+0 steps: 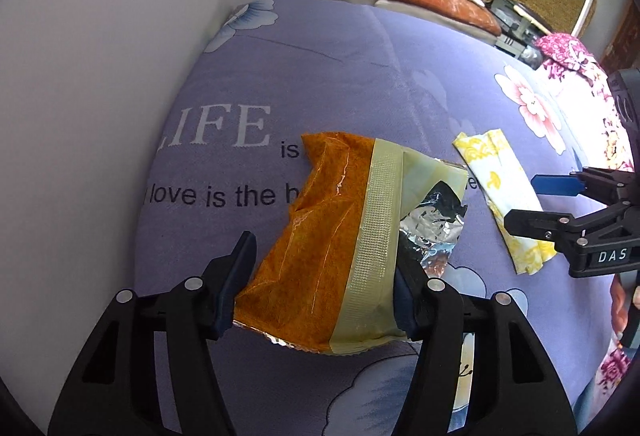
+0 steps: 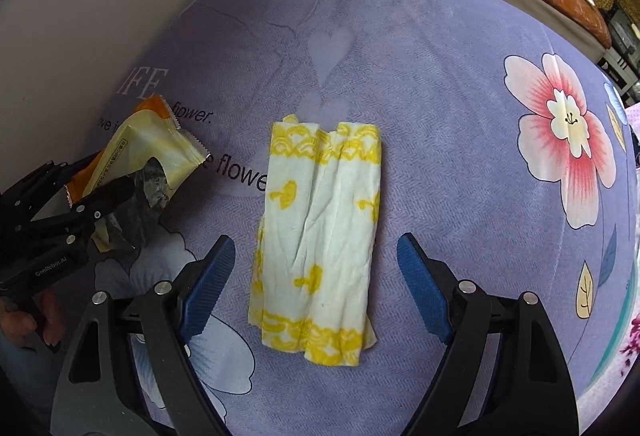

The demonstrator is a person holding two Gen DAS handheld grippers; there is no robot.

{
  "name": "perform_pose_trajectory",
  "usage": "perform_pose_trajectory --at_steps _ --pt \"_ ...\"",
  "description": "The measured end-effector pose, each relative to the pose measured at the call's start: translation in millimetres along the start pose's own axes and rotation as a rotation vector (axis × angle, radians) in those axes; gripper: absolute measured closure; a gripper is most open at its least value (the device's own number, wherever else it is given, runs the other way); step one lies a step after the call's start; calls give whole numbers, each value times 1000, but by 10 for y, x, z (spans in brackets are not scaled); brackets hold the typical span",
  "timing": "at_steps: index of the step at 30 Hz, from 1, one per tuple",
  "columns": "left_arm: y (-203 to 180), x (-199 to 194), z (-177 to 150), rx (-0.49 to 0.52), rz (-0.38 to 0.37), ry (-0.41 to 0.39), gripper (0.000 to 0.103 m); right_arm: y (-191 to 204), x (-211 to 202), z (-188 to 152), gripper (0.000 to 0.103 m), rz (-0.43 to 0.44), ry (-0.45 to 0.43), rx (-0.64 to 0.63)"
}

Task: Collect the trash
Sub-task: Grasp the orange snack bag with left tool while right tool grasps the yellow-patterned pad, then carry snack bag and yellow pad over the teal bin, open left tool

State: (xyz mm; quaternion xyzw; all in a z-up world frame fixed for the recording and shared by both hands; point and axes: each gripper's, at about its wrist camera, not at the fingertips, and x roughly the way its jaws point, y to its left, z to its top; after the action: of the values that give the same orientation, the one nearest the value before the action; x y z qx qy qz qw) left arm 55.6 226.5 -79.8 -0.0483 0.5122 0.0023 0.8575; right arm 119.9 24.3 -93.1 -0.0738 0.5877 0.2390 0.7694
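The left claw (image 1: 320, 296) grips an orange snack wrapper (image 1: 320, 232), its pads pressing both sides of the bag near the taped seam, torn foil flaring out toward 2 o'clock. The wrapper seems lifted just off the purple bed sheet (image 1: 340, 84).

The right claw (image 2: 316, 284) stands wide and empty, pointing steeply down at a folded yellow-and-white napkin (image 2: 320, 236), which lies flat on the sheet between the two blue pads (image 2: 208, 288), touching neither.

The step in hand looks like picking up the napkin. To do it well, lower the right claw until the pads meet the sheet on either side, then close slowly so the thin paper bunches upward rather than sliding. Keep the left grip steady; foil is slippery and may slip out.
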Motion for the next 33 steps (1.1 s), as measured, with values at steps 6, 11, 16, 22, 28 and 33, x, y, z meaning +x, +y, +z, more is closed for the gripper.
perform_pose_trajectory --at_steps 6,11,16,22,28,33 --pt "28 35 3 -18 4 4 41 84 53 -44 39 -44 -28 -51" --pt "-43 32 -17 -20 7 3 41 107 -14 -110 95 -50 -37 -74" --pt "-203 2 -25 5 -1 0 41 -71 -192 -276 96 -51 -64 -59" --pt "-544 -51 5 61 -30 -5 41 -478 -543 -565 96 -60 -109 26" --pt "-1066 -126 14 147 -55 -12 41 -903 -862 -833 96 -68 -155 110" --pt "-1576 -199 8 218 -76 -19 41 -1222 -1111 -1075 96 -81 -192 164"
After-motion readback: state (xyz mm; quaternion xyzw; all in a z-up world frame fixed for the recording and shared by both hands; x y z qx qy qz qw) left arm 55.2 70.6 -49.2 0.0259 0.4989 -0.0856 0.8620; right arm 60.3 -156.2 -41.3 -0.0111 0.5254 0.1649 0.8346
